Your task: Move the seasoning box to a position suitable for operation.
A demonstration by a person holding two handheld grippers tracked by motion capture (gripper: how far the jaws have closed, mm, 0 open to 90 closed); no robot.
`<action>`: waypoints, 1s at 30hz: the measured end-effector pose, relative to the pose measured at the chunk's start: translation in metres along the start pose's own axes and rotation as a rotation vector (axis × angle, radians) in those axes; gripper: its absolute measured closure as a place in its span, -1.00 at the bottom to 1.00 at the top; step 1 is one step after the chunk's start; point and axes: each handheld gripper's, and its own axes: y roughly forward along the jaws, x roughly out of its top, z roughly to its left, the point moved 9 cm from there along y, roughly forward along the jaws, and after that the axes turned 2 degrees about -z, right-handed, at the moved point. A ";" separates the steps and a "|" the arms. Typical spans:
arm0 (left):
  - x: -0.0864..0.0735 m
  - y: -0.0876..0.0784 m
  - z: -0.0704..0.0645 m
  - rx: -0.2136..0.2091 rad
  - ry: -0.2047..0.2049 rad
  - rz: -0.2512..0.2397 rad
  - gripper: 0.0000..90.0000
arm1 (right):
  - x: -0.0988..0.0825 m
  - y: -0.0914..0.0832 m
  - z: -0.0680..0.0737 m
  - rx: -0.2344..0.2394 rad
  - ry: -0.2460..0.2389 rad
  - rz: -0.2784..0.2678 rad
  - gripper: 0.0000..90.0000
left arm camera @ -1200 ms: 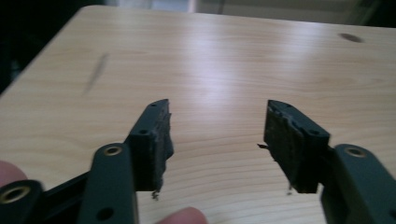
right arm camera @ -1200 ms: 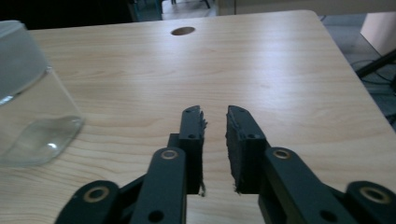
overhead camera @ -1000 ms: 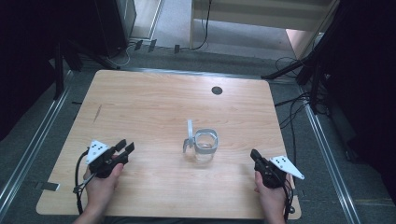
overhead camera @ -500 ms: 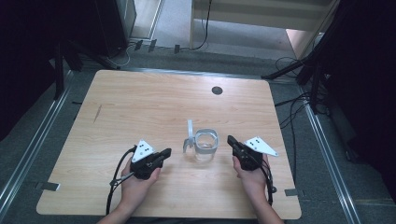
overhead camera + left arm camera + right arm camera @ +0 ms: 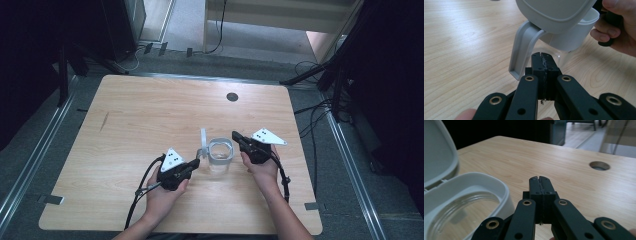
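While its lid stands up, clear jug (image 5: 220,152) between left hand-held gripper (image 5: 194,163) and right hand-held gripper (image 5: 236,136), both pressed together.

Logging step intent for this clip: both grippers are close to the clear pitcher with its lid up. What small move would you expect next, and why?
Probably the left gripper opens to take the handle. Its jaws are pressed shut, just short of the handle of the pitcher, so they cannot grasp yet. The right gripper, also shut, sits beside the rim, and the lid stands open.
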 end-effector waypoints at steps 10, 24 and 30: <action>0.006 0.010 0.012 0.032 -0.044 -0.014 1.00 | -0.009 -0.005 0.015 0.088 0.015 0.024 1.00; 0.031 0.014 0.052 0.043 -0.087 -0.059 0.95 | -0.023 -0.018 0.051 0.039 0.061 0.022 1.00; 0.030 0.026 0.052 0.015 -0.114 -0.069 0.97 | -0.028 -0.023 0.060 0.006 0.096 0.028 1.00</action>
